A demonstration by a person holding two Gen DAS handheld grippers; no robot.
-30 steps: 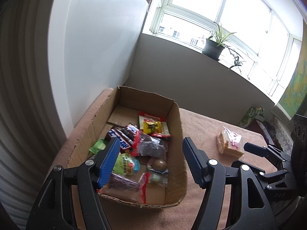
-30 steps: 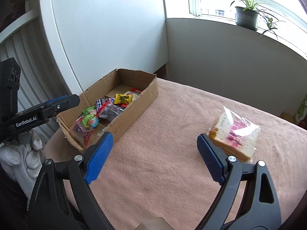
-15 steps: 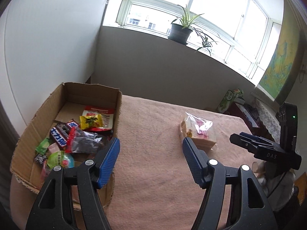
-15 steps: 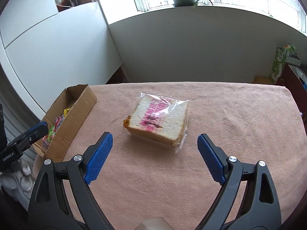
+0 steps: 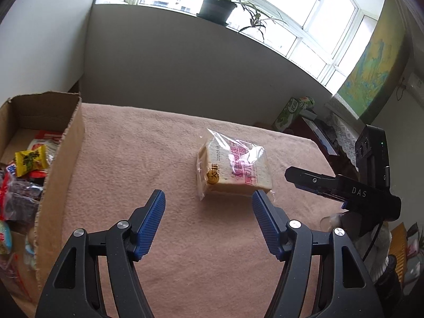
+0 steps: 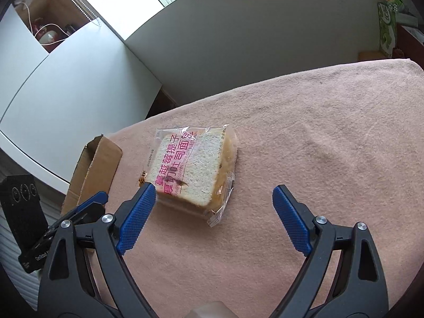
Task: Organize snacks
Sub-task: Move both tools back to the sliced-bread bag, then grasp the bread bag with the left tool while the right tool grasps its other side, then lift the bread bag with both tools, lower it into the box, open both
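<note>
A wrapped slice of toast bread (image 5: 234, 172) in clear plastic with pink print lies flat on the pink cloth; it also shows in the right wrist view (image 6: 193, 169). My left gripper (image 5: 208, 200) is open and empty, just short of the bread, which lies ahead and slightly right. My right gripper (image 6: 212, 192) is open and empty, with its left fingertip (image 6: 144, 194) at the bread's near left corner. A cardboard box (image 5: 62, 164) with several wrapped snacks stands at the left; its end shows in the right wrist view (image 6: 91, 169).
The table (image 6: 318, 137) is covered by a pink cloth. The right gripper (image 5: 341, 192) shows at the right of the left wrist view, and the left gripper (image 6: 66, 220) shows at the lower left of the right wrist view. A grey wall stands behind the table.
Both grippers have swung away from the box towards the wrapped bread and moved closer to it. Both stay open and empty.
</note>
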